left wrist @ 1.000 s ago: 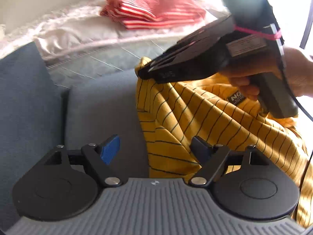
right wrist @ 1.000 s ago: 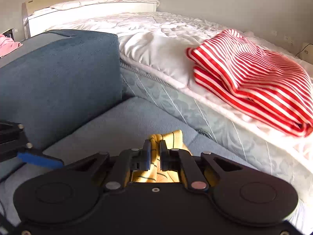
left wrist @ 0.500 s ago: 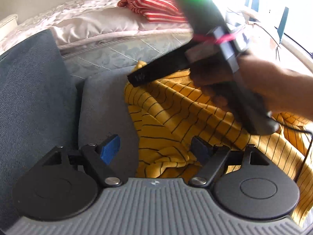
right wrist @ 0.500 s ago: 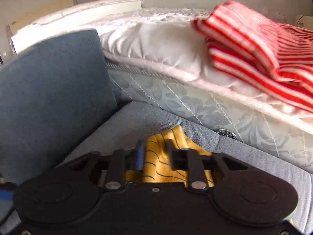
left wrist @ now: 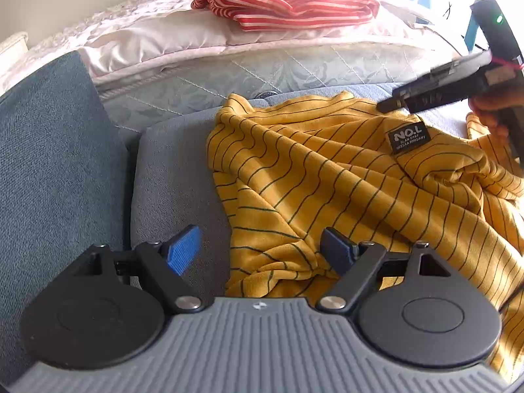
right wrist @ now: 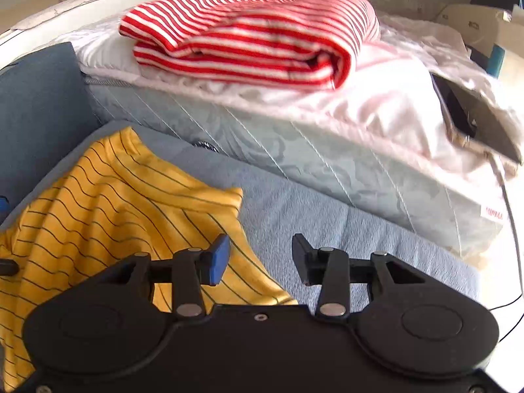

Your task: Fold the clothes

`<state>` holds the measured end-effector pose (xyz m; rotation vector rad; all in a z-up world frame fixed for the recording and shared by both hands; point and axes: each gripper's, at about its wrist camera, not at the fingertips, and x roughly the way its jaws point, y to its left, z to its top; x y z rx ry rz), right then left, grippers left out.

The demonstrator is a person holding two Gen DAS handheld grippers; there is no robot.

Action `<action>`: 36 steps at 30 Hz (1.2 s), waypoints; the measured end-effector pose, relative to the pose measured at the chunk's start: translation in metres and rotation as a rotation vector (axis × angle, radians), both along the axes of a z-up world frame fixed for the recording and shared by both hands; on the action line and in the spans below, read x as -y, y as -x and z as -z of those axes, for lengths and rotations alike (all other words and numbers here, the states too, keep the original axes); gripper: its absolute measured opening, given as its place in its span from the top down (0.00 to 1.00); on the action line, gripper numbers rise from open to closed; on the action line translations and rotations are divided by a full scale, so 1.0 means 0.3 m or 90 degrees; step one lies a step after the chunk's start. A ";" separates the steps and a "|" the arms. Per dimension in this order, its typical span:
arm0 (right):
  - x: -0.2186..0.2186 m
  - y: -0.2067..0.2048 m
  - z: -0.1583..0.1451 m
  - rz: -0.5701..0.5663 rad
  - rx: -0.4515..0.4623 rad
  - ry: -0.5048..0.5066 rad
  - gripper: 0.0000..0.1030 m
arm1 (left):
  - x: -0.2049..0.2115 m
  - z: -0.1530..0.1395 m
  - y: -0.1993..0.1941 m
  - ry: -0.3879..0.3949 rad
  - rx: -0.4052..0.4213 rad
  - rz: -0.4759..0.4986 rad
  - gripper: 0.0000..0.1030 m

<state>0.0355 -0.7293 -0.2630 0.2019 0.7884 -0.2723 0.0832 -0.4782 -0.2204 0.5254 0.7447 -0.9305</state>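
The yellow dark-striped knit shirt [left wrist: 344, 177] lies spread on the blue-grey fabric sofa seat [right wrist: 327, 229]. Behind the seat stands the pale quilted mattress [right wrist: 294, 150]; on its white bedding [right wrist: 376, 98] rests the folded red-and-white striped garment [right wrist: 249, 36]. The sofa's blue fabric armrest [left wrist: 55, 163] rises left of the shirt.

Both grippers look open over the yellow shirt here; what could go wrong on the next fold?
The yellow striped shirt lies rumpled on the blue sofa seat, so a fold may trap wrinkles. The open left gripper straddles bunched hem folds and might pinch several layers. The open right gripper hovers near the shirt's edge and might close on nothing.
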 end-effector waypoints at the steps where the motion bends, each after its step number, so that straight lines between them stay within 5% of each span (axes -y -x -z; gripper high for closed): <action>1: 0.004 0.007 0.016 0.000 0.001 -0.019 0.58 | 0.000 0.002 0.002 -0.001 0.002 0.001 0.18; 4: -0.001 0.024 0.040 -0.006 0.012 -0.040 0.67 | 0.000 0.005 -0.005 -0.003 0.001 -0.001 0.17; 5: -0.004 0.027 0.042 -0.013 0.015 -0.041 0.88 | 0.001 0.006 -0.010 -0.003 0.000 -0.002 0.17; 8: -0.004 0.049 -0.008 0.004 0.026 -0.022 0.93 | 0.003 0.007 -0.014 -0.004 0.002 -0.002 0.15; 14: 0.089 0.125 -0.111 0.116 0.053 0.095 0.93 | 0.005 0.001 -0.001 -0.002 0.003 0.009 0.15; 21: 0.106 0.069 0.020 0.107 -0.050 0.128 0.92 | 0.013 0.001 0.021 -0.002 0.019 0.033 0.15; 28: 0.001 0.105 -0.115 0.074 -0.001 0.179 0.66 | 0.014 0.004 0.018 -0.002 0.009 0.027 0.15; 36: -0.224 -0.038 -0.174 -0.108 0.068 0.038 0.65 | 0.020 0.007 0.029 -0.003 0.020 0.036 0.15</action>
